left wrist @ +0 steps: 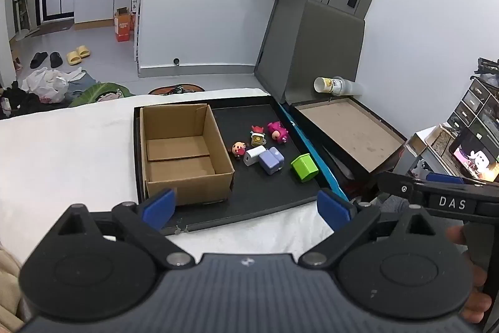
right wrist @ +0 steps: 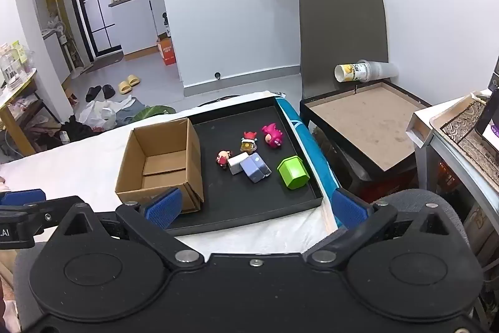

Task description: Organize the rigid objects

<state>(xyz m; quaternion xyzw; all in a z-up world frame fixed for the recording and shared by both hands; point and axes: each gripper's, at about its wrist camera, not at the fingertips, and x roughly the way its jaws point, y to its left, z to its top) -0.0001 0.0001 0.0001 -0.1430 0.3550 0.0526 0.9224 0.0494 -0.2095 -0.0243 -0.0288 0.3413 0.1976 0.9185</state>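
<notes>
A black tray (left wrist: 265, 198) (right wrist: 249, 208) lies on a white cloth. An empty cardboard box (left wrist: 182, 152) (right wrist: 162, 159) stands on its left half. To the right of the box lie a green block (left wrist: 304, 167) (right wrist: 293, 172), a lilac block (left wrist: 270, 159) (right wrist: 255, 167), a white charger (left wrist: 254, 154) (right wrist: 237, 162), a pink figure (left wrist: 277, 130) (right wrist: 272, 135) and two small red figures (left wrist: 257, 135) (left wrist: 239, 149). My left gripper (left wrist: 246, 208) hangs open before the tray's near edge, nothing between its blue pads. My right gripper (right wrist: 257, 208) is open too, also short of the tray.
A grey chair (right wrist: 343, 46) with a bare board seat (right wrist: 368, 120) stands right of the tray, a stack of cups (right wrist: 361, 71) lying on it. A phone (left wrist: 474, 156) glows at far right. Bags and slippers (left wrist: 78, 54) litter the floor behind.
</notes>
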